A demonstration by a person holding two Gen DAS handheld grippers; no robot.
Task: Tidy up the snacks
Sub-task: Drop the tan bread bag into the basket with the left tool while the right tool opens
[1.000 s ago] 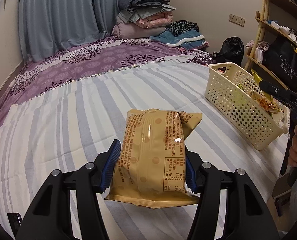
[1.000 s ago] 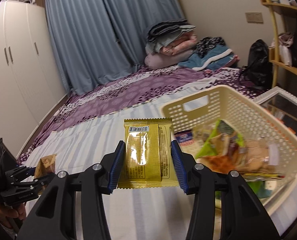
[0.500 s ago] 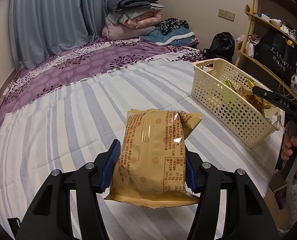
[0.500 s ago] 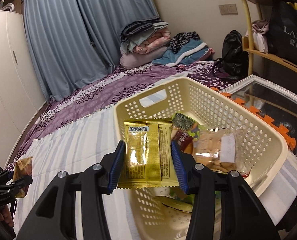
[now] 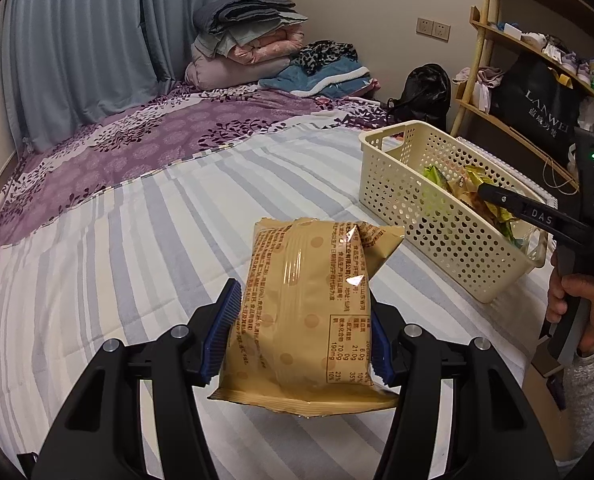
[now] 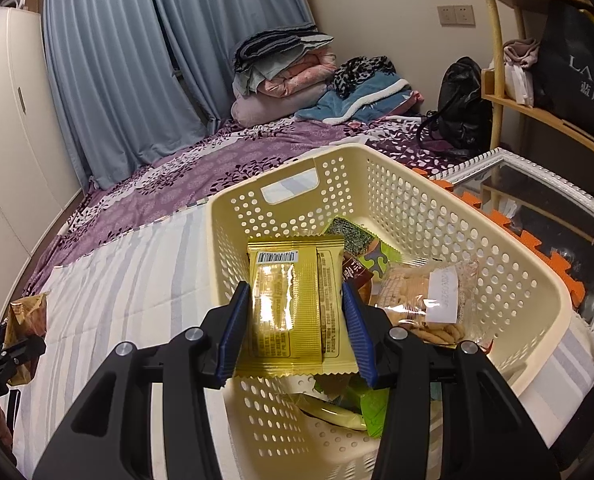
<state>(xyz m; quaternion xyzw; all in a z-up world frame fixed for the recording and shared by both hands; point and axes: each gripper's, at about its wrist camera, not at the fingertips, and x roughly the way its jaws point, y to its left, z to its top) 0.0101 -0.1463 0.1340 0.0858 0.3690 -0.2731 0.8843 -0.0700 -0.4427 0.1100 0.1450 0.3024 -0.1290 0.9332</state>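
Note:
My left gripper [image 5: 301,332] is shut on a tan snack bag [image 5: 309,304] and holds it above the striped bed sheet, left of the cream perforated basket [image 5: 437,236]. My right gripper [image 6: 295,328] is shut on a gold foil packet [image 6: 293,300] and holds it over the open basket [image 6: 517,280], above several snacks: a clear bag of biscuits [image 6: 429,300], a green packet, a seaweed pack. The right gripper also shows over the basket in the left wrist view [image 5: 493,196]. The left gripper with its bag shows at the left edge of the right wrist view [image 6: 21,320].
The basket stands at the bed's right edge, beside a glass-topped table [image 6: 537,208] with orange foam edging. Wooden shelves [image 5: 529,60] stand behind it. Folded bedding [image 5: 249,52] and a black bag [image 5: 425,92] lie at the far end. A white wardrobe [image 6: 9,140] is on the left.
My right gripper has carried the gold packet from beside the basket to over its inside. My left gripper has moved right, closer to the basket, still holding the tan bag.

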